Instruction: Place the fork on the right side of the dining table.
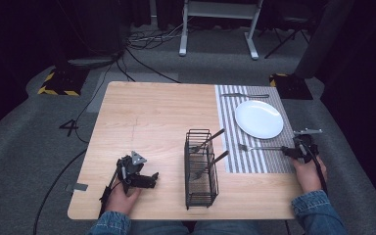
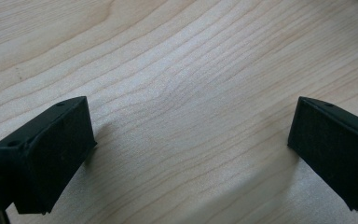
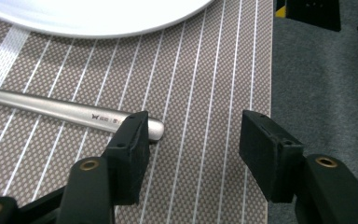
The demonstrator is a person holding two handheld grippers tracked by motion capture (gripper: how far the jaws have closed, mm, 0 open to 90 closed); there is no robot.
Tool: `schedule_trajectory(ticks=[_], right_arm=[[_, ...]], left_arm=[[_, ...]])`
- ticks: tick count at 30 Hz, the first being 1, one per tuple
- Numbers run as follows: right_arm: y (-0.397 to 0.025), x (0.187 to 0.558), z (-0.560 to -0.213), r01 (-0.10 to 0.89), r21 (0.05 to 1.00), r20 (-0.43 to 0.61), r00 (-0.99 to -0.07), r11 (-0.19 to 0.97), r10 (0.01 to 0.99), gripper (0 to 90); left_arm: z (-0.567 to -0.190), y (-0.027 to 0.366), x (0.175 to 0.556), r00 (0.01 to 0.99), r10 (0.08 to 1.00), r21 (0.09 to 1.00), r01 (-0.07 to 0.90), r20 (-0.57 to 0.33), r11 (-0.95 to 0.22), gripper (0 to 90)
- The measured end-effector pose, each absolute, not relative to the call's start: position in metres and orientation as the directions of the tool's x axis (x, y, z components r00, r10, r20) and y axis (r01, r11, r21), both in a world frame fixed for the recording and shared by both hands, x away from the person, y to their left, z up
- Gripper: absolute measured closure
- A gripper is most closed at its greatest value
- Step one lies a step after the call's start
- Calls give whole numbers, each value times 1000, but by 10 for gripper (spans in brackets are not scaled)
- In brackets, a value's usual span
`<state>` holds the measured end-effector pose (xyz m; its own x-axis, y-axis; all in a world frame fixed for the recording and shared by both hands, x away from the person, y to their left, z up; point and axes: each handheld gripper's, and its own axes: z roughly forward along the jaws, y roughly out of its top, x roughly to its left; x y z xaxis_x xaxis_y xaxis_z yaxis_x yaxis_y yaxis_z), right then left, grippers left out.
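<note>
Right gripper (image 3: 193, 154) released beside fork (image 3: 65, 112) handle's end on striped placemat (image 3: 205, 70), fork lengthwise toward wire caddy (image 1: 200, 169); left gripper (image 1: 144, 180) well apart, unclenched over bare table (image 2: 177, 70).

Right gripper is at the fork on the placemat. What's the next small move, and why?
Probably draw the right gripper straight back off the fork. Its jaws stand open; the handle end lies flat on the striped placemat below the white plate, partly behind one jaw, not between them. It looks set down already.
</note>
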<state>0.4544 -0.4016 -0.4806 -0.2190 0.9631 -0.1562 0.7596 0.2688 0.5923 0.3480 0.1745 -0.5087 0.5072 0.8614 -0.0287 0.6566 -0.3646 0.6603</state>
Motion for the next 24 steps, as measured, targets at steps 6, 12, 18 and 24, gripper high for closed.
schedule_trajectory(ticks=[6,12,18,24], right_arm=[[-401,449,-472,735,628,-150,-208,256,966,476],[-401,423,-444,676,711,-7,-266,192,964,450],[-393,403,-427,649,740,99,-362,175,927,428],[-384,387,-413,627,759,159,-438,174,885,424]], left_arm=[[-509,175,348,507,861,660,657,-29,-365,4],[-509,175,348,507,861,660,657,-28,-365,3],[-509,175,348,507,861,660,657,-29,-365,4],[-509,175,348,507,861,660,657,-29,-365,3]])
